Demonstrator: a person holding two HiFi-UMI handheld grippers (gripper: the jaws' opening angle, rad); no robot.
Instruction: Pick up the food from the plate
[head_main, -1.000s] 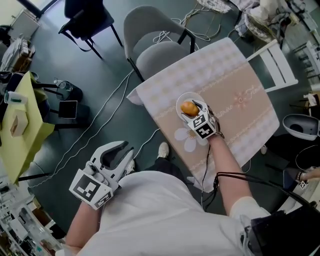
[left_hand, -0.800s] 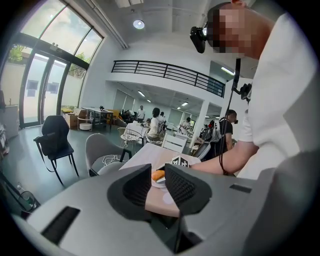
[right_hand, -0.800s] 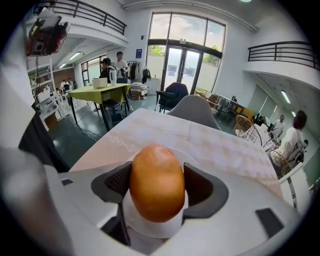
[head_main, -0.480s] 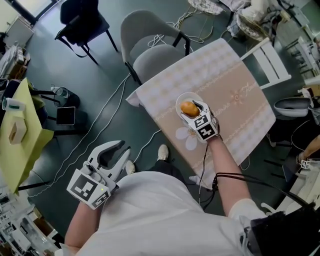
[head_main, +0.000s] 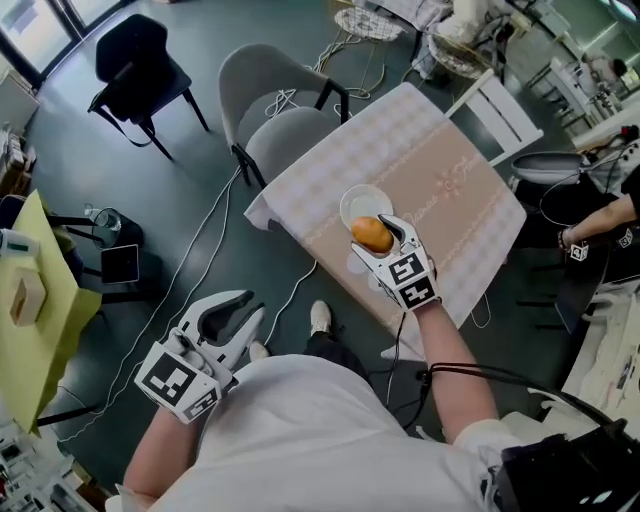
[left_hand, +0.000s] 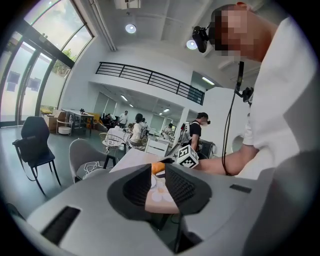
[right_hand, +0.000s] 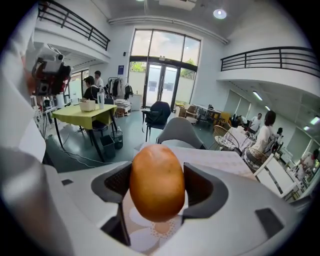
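An orange, egg-shaped piece of food (head_main: 372, 234) hangs just above the tablecloth, near the white plate (head_main: 358, 203), with my right gripper (head_main: 385, 237) shut on it. In the right gripper view the food (right_hand: 157, 182) fills the gap between the two dark pads of the right gripper (right_hand: 157, 186). The plate has nothing on it. My left gripper (head_main: 240, 322) is off the table at the lower left, above the floor, open and holding nothing. The left gripper (left_hand: 158, 186) looks toward the table, where the food (left_hand: 158, 167) shows small beyond its jaws.
The plate lies on a small table with a beige checked cloth (head_main: 445, 165). A grey chair (head_main: 285, 115) stands at its far side, a white chair (head_main: 498, 110) at the right. A black chair (head_main: 135, 60), a yellow-green table (head_main: 25, 300) and floor cables (head_main: 215, 240) are on the left. A person's arm (head_main: 600, 225) is at the right edge.
The right gripper has lifted the food off the plate and drawn it toward the table's near edge. The left gripper has stayed off the table. The head view has shifted.
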